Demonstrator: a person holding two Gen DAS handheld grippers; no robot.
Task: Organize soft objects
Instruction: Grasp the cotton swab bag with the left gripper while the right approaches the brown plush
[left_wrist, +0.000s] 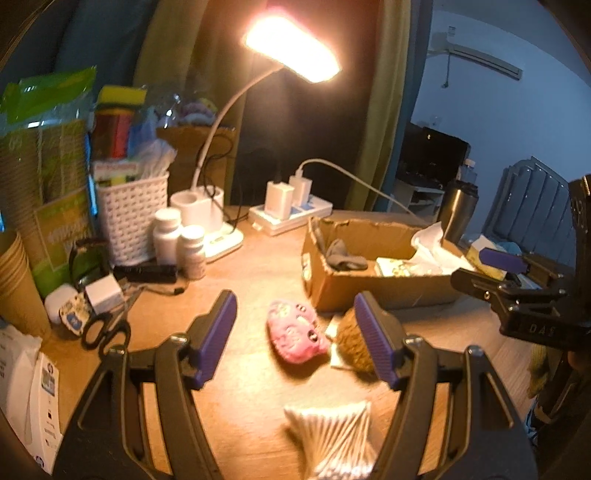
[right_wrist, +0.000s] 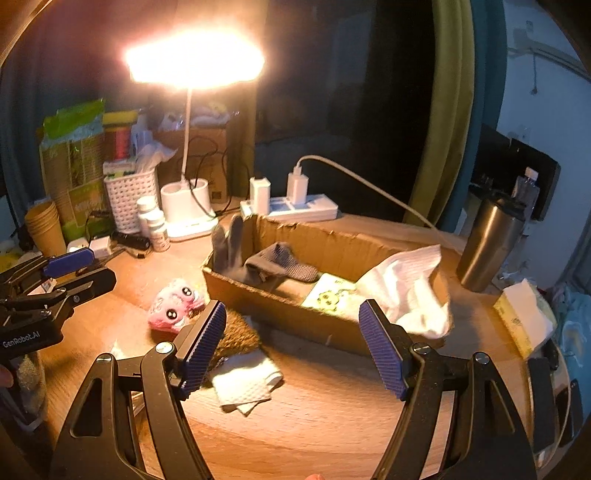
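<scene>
A pink plush toy (left_wrist: 297, 332) lies on the wooden desk in front of a cardboard box (left_wrist: 369, 291); it also shows in the right wrist view (right_wrist: 173, 308). My left gripper (left_wrist: 295, 336) is open and empty, above the plush. A brown fuzzy object (left_wrist: 356, 341) lies by its right finger. My right gripper (right_wrist: 293, 347) is open and empty, near the front wall of the box (right_wrist: 280, 306). Grey gloves (right_wrist: 273, 264), a yellow cloth (right_wrist: 330, 295) and a white cloth (right_wrist: 410, 291) lie in the box. A folded white tissue (right_wrist: 245, 382) lies on the desk.
A lit desk lamp (left_wrist: 291, 48), power strip (left_wrist: 291, 218), white basket (left_wrist: 131, 218), pill bottles (left_wrist: 181, 245), scissors (left_wrist: 105, 326) and paper cups (left_wrist: 16, 280) stand at the back left. A pack of cotton swabs (left_wrist: 334, 439) lies near me. A steel tumbler (right_wrist: 489, 243) stands right.
</scene>
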